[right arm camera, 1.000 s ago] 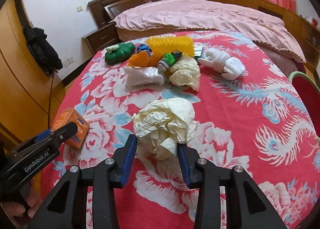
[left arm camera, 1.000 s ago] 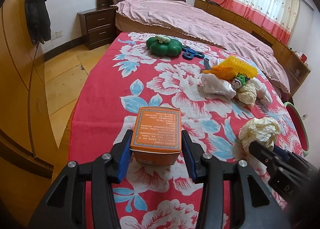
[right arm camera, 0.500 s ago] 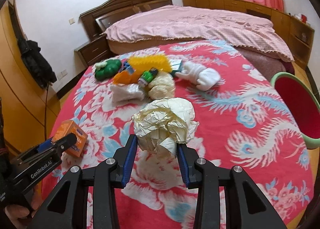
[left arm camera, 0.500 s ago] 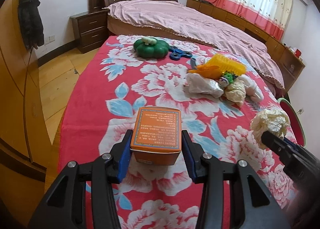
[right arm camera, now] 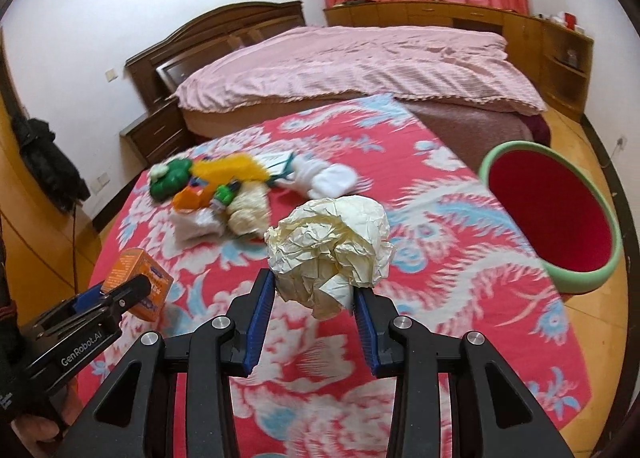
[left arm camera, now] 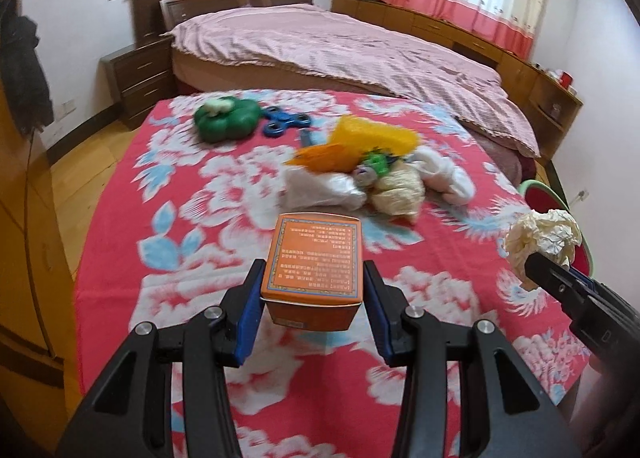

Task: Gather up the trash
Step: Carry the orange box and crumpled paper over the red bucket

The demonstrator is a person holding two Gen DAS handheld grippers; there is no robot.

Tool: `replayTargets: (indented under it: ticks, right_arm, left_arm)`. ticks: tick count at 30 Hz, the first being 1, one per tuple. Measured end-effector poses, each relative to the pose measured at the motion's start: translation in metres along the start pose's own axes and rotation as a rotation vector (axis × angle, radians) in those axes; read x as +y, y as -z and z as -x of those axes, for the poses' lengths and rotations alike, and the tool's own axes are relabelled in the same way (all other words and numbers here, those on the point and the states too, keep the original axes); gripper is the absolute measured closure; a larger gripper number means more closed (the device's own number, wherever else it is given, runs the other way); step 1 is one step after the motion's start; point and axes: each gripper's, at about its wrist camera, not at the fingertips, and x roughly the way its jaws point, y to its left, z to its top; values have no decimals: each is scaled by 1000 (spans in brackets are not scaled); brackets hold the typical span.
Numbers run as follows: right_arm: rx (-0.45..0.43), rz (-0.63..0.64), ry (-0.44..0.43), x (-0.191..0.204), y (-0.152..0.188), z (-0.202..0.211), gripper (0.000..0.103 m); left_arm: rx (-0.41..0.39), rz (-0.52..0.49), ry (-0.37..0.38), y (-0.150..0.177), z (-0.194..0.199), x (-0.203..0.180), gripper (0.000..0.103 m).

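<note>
Two black grippers seen above the red floral cloth (left arm camera: 168,218), printed orange cardboard box (left arm camera: 314,262) clamped by left gripper (left arm camera: 313,308), crumpled cream paper ball (right arm camera: 330,246) pinched by right gripper (right arm camera: 314,322), green-rimmed red bin (right arm camera: 554,214) cut off in left view, wholly shown only in right view, table clutter blurred

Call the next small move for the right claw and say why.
Probably carry the crumpled paper ball rightward over the red bin before opening. The right claw is shut on the ball, held clear of the red floral tablecloth, and the bin sits open-mouthed just off the table's right edge. The left claw holds the orange box, next in line.
</note>
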Motion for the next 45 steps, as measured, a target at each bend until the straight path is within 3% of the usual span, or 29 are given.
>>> replayTargets:
  ticks: [26, 45]
  right_arm:
    - [-80, -178, 129, -115, -28, 37, 63]
    - [-49, -267, 250, -208, -37, 33, 63]
  left_arm:
    - [41, -183, 102, -34, -33, -128, 56]
    - [69, -326, 181, -56, -64, -236, 56]
